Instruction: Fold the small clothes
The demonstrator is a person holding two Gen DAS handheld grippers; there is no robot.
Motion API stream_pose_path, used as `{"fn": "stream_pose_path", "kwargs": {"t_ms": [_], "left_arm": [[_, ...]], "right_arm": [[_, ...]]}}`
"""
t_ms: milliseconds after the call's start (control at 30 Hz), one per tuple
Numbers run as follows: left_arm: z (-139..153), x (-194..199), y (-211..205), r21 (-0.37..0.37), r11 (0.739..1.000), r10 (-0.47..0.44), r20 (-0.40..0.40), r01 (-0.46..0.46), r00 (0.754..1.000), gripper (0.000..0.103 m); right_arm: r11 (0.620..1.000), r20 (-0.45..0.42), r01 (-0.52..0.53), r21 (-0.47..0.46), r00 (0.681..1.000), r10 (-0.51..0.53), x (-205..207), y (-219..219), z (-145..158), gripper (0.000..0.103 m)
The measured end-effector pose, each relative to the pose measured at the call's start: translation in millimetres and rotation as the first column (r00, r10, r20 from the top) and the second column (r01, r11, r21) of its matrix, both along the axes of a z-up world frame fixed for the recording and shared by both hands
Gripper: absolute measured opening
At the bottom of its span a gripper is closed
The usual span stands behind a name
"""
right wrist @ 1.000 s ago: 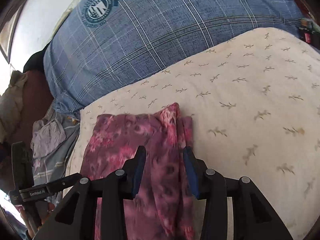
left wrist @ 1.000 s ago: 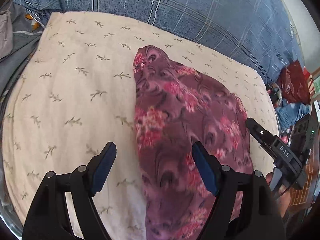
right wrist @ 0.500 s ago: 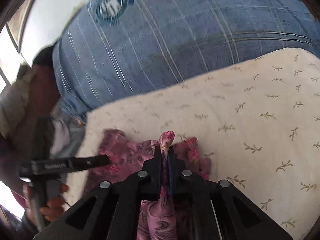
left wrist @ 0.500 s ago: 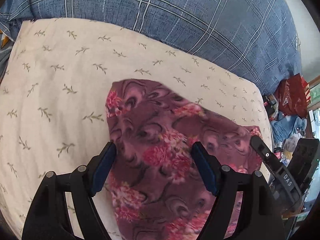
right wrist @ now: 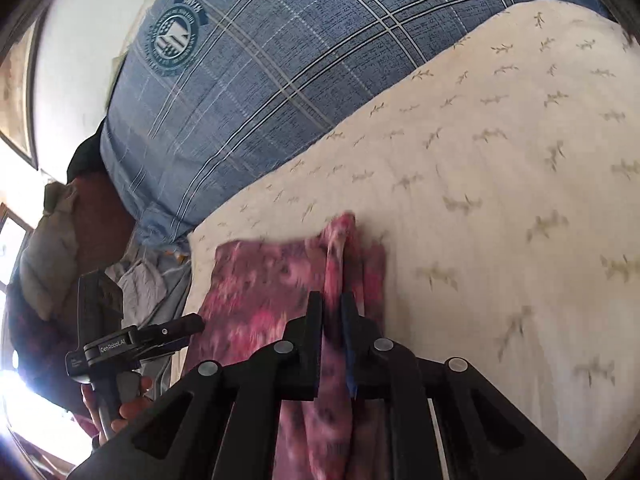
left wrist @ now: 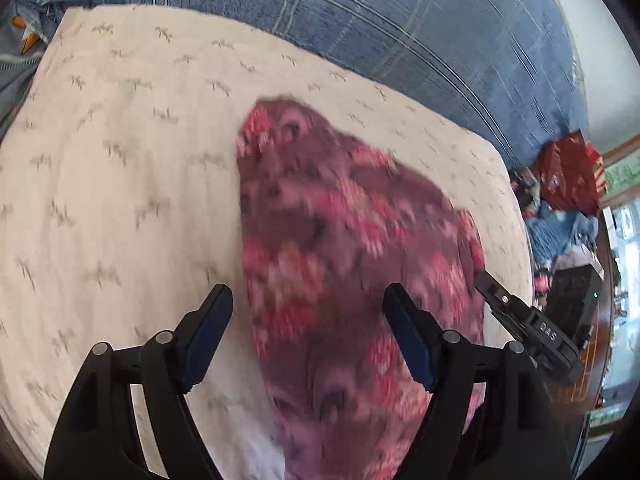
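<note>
The purple-and-pink floral fleece garment point(left wrist: 352, 264) lies on the cream leaf-print bed cover point(left wrist: 120, 168), near the blue plaid pillow point(right wrist: 280, 72). Fold step apparently underway: the right gripper point(right wrist: 331, 312) pinches a raised ridge; carrying it across seems next. The left gripper point(left wrist: 308, 320) hovers wide-jawed over the near edge.

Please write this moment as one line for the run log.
step: fold | right gripper: shut on floral garment ridge | left gripper: open above garment | surface: cream leaf-print pillow | image: blurred
</note>
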State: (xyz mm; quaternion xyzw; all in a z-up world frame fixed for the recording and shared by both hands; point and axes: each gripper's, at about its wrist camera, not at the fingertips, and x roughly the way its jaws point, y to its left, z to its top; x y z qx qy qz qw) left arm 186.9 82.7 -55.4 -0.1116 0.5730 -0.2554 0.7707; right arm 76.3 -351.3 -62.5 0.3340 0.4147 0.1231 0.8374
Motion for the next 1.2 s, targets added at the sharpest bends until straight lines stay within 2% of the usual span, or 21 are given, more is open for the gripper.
{"fn": "stream_pose_path", "kwargs": {"t_ms": [67, 100, 133, 233, 333, 400, 433, 600, 667, 733, 800, 867, 967, 1033, 1100, 1167, 1200], "left_arm": [[-13, -14, -5, 0.020, 1.000, -0.020, 0.004, 0.020, 1.000, 0.078], [-13, -17, -8, 0.035, 0.999, -0.020, 0.035, 0.019, 0.999, 0.078], [-11, -22, -10, 0.054, 0.998, -0.022, 0.072, 0.018, 0.997, 0.078], [-9, -28, -20, 0.117, 0.993, -0.036, 0.123, 0.021, 0.992, 0.078], [-5, -28, -15, 0.108, 0.994, -0.017, 0.084, 0.008, 0.996, 0.078], [0, -34, -7, 0.084, 0.996, -0.014, 0.059, 0.009, 0.998, 0.078], [1, -40, -3, 0.073, 0.997, -0.023, 0.059, 0.018, 0.998, 0.078], [3, -83, 13, 0.032, 0.995, -0.094, 0.055, 0.092, 0.994, 0.078], [-4, -97, 13, 0.019, 0.994, -0.110, 0.045, 0.109, 0.993, 0.078], [-14, -106, 10, 0.036, 0.992, -0.120, 0.033, 0.118, 0.992, 0.078], [-27, -110, 9, 0.050, 0.992, -0.117, 0.031, 0.116, 0.993, 0.078], [-20, -118, 8, 0.066, 0.992, -0.112, 0.057, 0.108, 0.992, 0.078], [-13, -125, 6, 0.068, 0.991, -0.124, 0.087, 0.118, 0.989, 0.078], [-17, -128, 10, 0.095, 0.990, -0.113, 0.110, 0.103, 0.987, 0.078], [-28, -127, 14, 0.091, 0.992, -0.091, 0.091, 0.083, 0.992, 0.078], [-26, -131, 15, 0.093, 0.992, -0.093, 0.125, 0.081, 0.988, 0.078], [-25, -134, 14, 0.113, 0.990, -0.099, 0.132, 0.085, 0.986, 0.078]], "right_arm": [[1.000, -0.007, -0.022, -0.022, 1.000, 0.022, -10, 7, -7, 0.013], [0.998, -0.014, -0.034, -0.058, 0.999, 0.034, -12, 10, -7, 0.012], [0.993, -0.008, -0.037, -0.110, 0.999, 0.037, -13, 13, -4, 0.006], [0.988, 0.051, -0.009, -0.151, 0.999, 0.017, -22, 16, 12, 0.004], [0.980, -0.010, 0.001, -0.197, 1.000, -0.003, -17, 16, 3, 0.004], [0.985, -0.014, 0.019, -0.171, 1.000, -0.022, -25, 14, 1, 0.005], [0.990, 0.002, 0.035, -0.138, 0.999, -0.035, -35, 10, 3, 0.010], [0.999, -0.004, 0.021, -0.043, 1.000, -0.021, -78, 1, 3, 0.017], [1.000, 0.002, 0.017, -0.013, 1.000, -0.017, -97, 0, 0, 0.035], [1.000, -0.003, 0.009, 0.021, 1.000, -0.009, -109, 3, -6, 0.045], [1.000, -0.018, -0.009, -0.005, 1.000, 0.009, -114, 12, -12, 0.044], [0.996, 0.004, -0.047, -0.076, 0.999, 0.047, -117, 24, -10, 0.011], [0.995, 0.106, -0.016, -0.101, 0.994, 0.026, -128, 27, 18, 0.010], [0.995, 0.139, 0.008, -0.103, 0.990, 0.007, -134, 25, 27, 0.010], [0.993, 0.093, 0.016, -0.121, 0.996, -0.005, -130, 23, 17, 0.010], [0.984, -0.013, 0.002, -0.176, 1.000, -0.004, -126, 26, -8, 0.010], [0.985, -0.027, 0.006, -0.172, 1.000, -0.011, -127, 25, -12, 0.011]]}}
